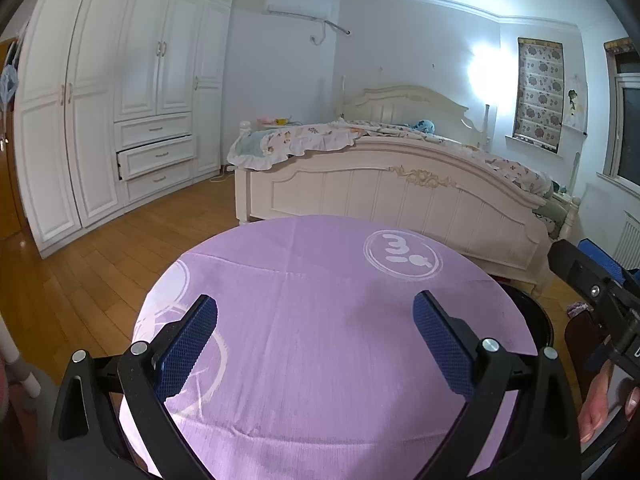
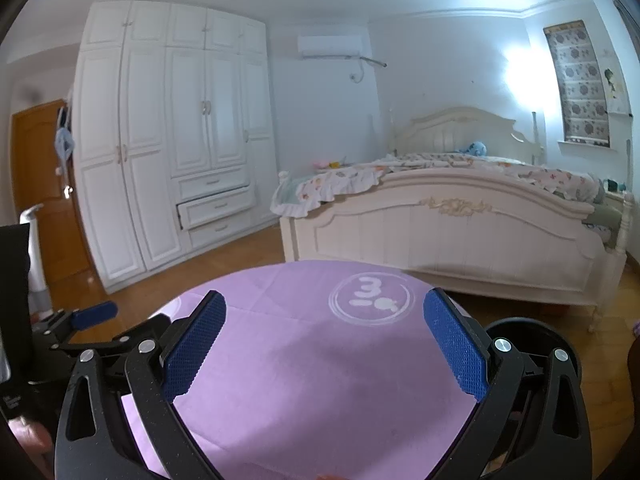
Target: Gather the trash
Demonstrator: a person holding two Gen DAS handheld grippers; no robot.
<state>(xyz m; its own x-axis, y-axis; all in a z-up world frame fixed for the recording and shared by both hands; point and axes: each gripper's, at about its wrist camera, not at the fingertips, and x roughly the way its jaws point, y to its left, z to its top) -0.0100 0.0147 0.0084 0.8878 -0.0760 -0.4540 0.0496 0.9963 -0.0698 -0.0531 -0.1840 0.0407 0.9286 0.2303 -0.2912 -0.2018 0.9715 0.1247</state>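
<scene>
A round table under a purple cloth (image 1: 320, 360) with a white circular logo (image 1: 402, 254) fills the foreground of both views. My left gripper (image 1: 316, 304) hovers over the cloth, open, with nothing between its blue pads. My right gripper (image 2: 325, 300) is also open and empty above the same cloth (image 2: 300, 360). A black round bin (image 2: 524, 328) stands low at the table's right edge, and its rim (image 1: 536, 312) shows in the left wrist view too. No loose item shows on the cloth. A hand (image 1: 600, 408) holds the right gripper's handle.
A cream bed (image 1: 400, 184) with a floral quilt stands beyond the table. A white wardrobe (image 1: 132, 100) with one drawer pulled ajar lines the left wall. Wooden floor (image 1: 100, 272) lies between them. A brown door (image 2: 44, 184) is at far left.
</scene>
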